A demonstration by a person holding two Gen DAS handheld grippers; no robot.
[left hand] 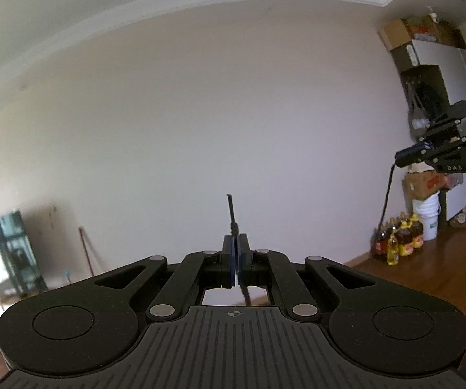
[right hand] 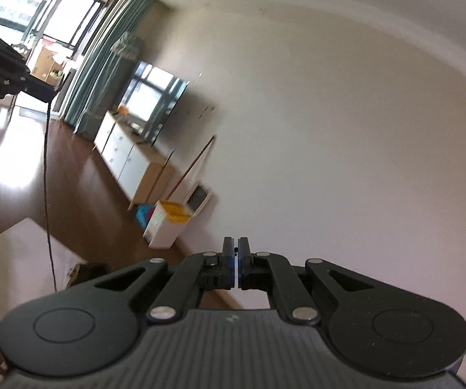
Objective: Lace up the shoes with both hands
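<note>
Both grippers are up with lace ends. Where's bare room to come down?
Bare white tabletop left of the hanging lace; open wood floor beyond it. Crowded: a dark blurred shape at the table's edge, boxes by the wall.

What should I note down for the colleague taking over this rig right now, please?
Left gripper: shut on a lace end whose tip sticks up past the pads.
Right gripper: shut on the other lace, which hangs down from it.
Both are raised, facing the wall; a dark shape, maybe the shoe, lies below on a white surface.
Done: both ends gripped. Lacing progress can't be seen.
Left: probably tying; check the shoe first.
</note>
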